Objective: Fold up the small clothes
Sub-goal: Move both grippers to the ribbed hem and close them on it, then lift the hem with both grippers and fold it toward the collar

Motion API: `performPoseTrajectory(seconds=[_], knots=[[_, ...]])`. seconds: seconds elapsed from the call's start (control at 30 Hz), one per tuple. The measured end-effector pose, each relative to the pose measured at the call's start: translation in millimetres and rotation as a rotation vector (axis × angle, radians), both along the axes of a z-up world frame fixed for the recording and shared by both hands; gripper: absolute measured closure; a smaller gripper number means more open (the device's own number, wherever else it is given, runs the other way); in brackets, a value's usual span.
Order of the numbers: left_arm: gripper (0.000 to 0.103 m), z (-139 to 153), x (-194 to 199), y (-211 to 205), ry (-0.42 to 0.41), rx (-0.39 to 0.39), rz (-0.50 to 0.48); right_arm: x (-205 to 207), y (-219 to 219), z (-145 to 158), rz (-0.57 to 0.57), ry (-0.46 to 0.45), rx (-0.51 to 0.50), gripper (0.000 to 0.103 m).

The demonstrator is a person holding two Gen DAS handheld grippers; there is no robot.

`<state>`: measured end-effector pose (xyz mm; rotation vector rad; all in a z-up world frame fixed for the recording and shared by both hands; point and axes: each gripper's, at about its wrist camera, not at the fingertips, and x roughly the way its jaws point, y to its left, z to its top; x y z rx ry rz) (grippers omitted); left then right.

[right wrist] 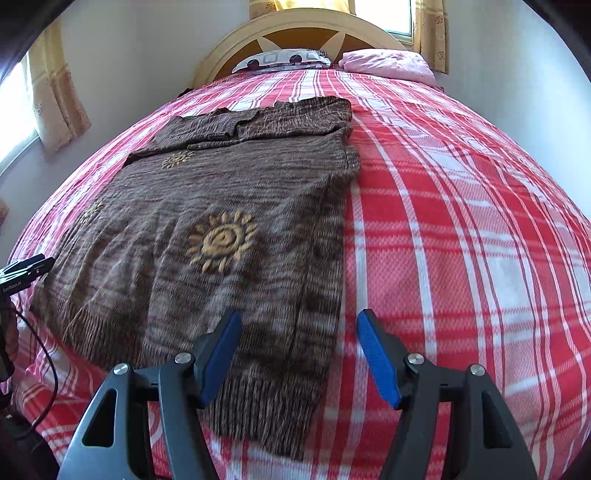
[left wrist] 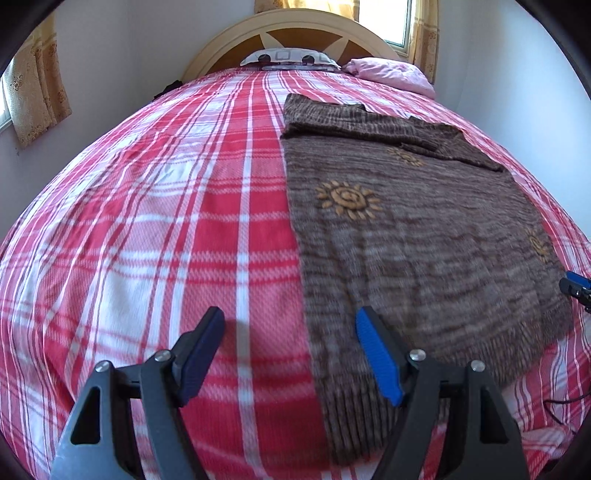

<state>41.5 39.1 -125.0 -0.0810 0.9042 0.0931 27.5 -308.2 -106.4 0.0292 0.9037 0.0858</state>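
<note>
A brown knitted sweater (left wrist: 413, 236) with orange sun patterns lies flat on a red and white plaid bedspread (left wrist: 155, 229), its sleeves folded across the top and its ribbed hem toward me. My left gripper (left wrist: 290, 321) hovers open over the sweater's near left hem corner, nothing between its blue pads. In the right wrist view the sweater (right wrist: 207, 229) fills the left half of the bedspread (right wrist: 461, 229). My right gripper (right wrist: 299, 325) hangs open above the sweater's near right hem corner and holds nothing. Each gripper shows at the other view's edge (left wrist: 576, 286) (right wrist: 26, 271).
A cream headboard (left wrist: 295, 33) stands at the far end, with a patterned pillow (left wrist: 290, 57) and a pink pillow (left wrist: 391, 72) in front of it. White walls and yellow curtains (left wrist: 37, 88) flank the bed. A black cable (right wrist: 44, 354) hangs at the bed's near left edge.
</note>
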Motion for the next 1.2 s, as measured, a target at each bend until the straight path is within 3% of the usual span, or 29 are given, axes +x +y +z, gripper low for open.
performPoseTrajectory(seconds=[0.33, 0.67, 0.9, 1.0, 1.03, 1.07, 1.13, 1.2], knots=[[0.026, -0.1, -26.3, -8.7, -0.001, -0.031, -0.001, -31.2, -7.4, -2.8, -0.003, 0.022, 0.035, 0.037], [0.028, -0.6, -43.3, -14.1, 0.034, -0.103, -0.020, -41.0, -7.1, -4.1, 0.018, 0.025, 0.116, 0.058], [0.028, -6.4, -43.7, -21.0, 0.020, -0.078, -0.035, -41.8, -4.7, -7.3, 0.018, 0.021, 0.129, 0.058], [0.038, -4.8, -45.3, -22.8, 0.013, -0.081, -0.035, -42.7, -6.0, -8.7, 0.013, 0.004, 0.138, 0.059], [0.046, -3.7, -45.8, -24.3, 0.011, -0.078, -0.042, -43.1, -5.6, -8.1, 0.016, 0.000, 0.138, 0.059], [0.059, -1.6, -46.7, -24.6, 0.006, -0.085, -0.043, -43.3, -5.6, -7.4, 0.019, -0.003, 0.143, 0.065], [0.072, 0.4, -46.4, -23.5, 0.003, -0.107, -0.046, -43.3, -6.5, -6.6, 0.028, -0.005, 0.177, 0.078], [0.072, -0.6, -45.6, -23.5, 0.004, -0.122, -0.053, -42.9, -6.6, -8.4, 0.032, 0.003, 0.194, 0.080]])
